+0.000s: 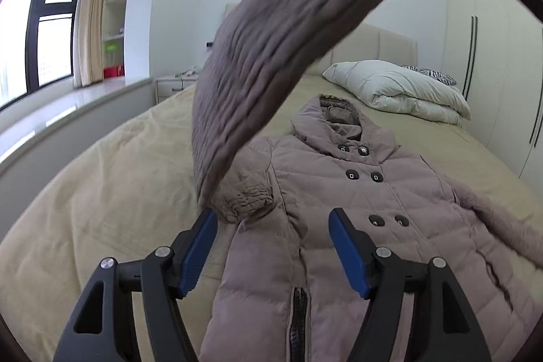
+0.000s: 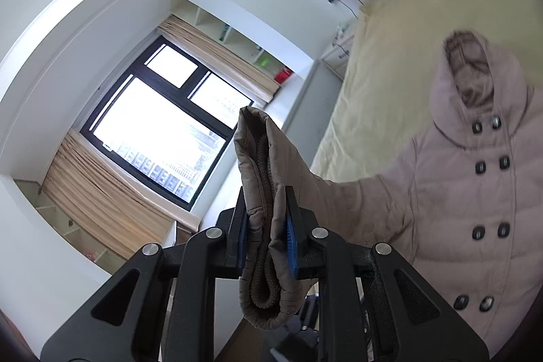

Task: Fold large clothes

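The left claw (image 1: pixel 273 250) hangs with its blue pads spread wide, gripping nothing. The right claw (image 2: pixel 266 236) is raised, pads clamped together on a sleeve cuff (image 2: pixel 261 192).

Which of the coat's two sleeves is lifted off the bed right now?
The sleeve clamped at its cuff in the right tool; the other sleeve lies flat on the bed.

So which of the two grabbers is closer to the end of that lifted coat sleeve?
Right. The right gripper has its fingers clamped on the sleeve cuff. The left gripper hangs open over the coat on the bed, with the raised sleeve arching above it.
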### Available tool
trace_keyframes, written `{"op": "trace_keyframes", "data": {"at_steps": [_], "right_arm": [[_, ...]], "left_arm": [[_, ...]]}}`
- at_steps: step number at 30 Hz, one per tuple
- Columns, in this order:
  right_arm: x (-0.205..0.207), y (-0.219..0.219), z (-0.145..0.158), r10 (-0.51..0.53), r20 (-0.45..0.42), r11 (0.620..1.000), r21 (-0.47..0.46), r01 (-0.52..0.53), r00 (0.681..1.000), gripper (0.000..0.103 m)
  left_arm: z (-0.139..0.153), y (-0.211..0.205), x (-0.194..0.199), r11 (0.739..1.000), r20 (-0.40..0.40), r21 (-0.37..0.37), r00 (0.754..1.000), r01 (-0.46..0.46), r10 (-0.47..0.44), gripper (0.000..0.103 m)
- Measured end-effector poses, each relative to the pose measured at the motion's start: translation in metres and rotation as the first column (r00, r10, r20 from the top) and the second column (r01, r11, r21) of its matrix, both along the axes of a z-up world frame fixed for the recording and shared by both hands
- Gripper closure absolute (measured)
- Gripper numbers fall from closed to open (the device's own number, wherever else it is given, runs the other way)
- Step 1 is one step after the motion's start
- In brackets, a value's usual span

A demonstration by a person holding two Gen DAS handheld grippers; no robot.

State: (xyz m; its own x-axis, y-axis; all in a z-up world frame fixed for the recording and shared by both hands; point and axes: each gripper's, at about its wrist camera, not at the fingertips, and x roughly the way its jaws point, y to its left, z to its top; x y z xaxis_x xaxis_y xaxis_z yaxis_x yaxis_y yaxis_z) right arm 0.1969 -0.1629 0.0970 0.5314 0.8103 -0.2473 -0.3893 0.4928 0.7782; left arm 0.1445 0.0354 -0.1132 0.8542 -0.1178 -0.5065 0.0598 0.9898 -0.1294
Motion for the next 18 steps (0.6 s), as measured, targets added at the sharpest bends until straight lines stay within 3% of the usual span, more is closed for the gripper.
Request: {"op": "trace_keyframes", "data": {"at_steps": [3,6,8,9,10,11,14,18], "right_arm": [[0.0,-0.008,0.045,-0.021,0.093,1.0,-0.005,0.021,0.995,0.086],[0.004,-0.028,0.069,-0.062,0.147,0.998,-0.009,0.064,0.987,0.086],[0.008,-0.051,0.075,-0.101,0.148,0.995,0.007,0.101,0.984,0.086],[0.01,-0.066,0.073,-0.124,0.143,0.992,0.018,0.123,0.982,0.086],[0.014,-0.079,0.069,-0.15,0.134,0.989,0.029,0.148,0.98,0.086],[0.016,-0.094,0.062,-0.177,0.123,0.984,0.038,0.174,0.976,0.086],[0.032,-0.14,0.033,-0.266,0.071,0.964,0.031,0.265,0.961,0.086],[0.065,-0.2,-0.051,-0.383,-0.087,0.922,0.02,0.386,0.92,0.086]], "left_arm": [[-0.008,-0.008,0.048,1.0,-0.061,-0.014,0.998,-0.018,0.017,0.03],[-0.026,-0.012,0.093,1.0,-0.149,-0.006,0.988,-0.028,0.027,0.03],[-0.039,-0.008,0.117,0.998,-0.215,-0.048,0.976,-0.037,0.025,0.04],[-0.044,-0.003,0.126,0.996,-0.241,-0.071,0.97,-0.047,0.028,0.054],[-0.048,0.002,0.133,0.994,-0.262,-0.089,0.964,-0.058,0.033,0.068],[-0.051,0.007,0.137,0.992,-0.27,-0.1,0.962,-0.071,0.042,0.072],[-0.055,0.02,0.139,0.991,-0.266,-0.084,0.961,-0.1,0.075,0.079],[-0.065,0.036,0.142,0.988,-0.291,-0.098,0.953,-0.122,0.089,0.08]]}}
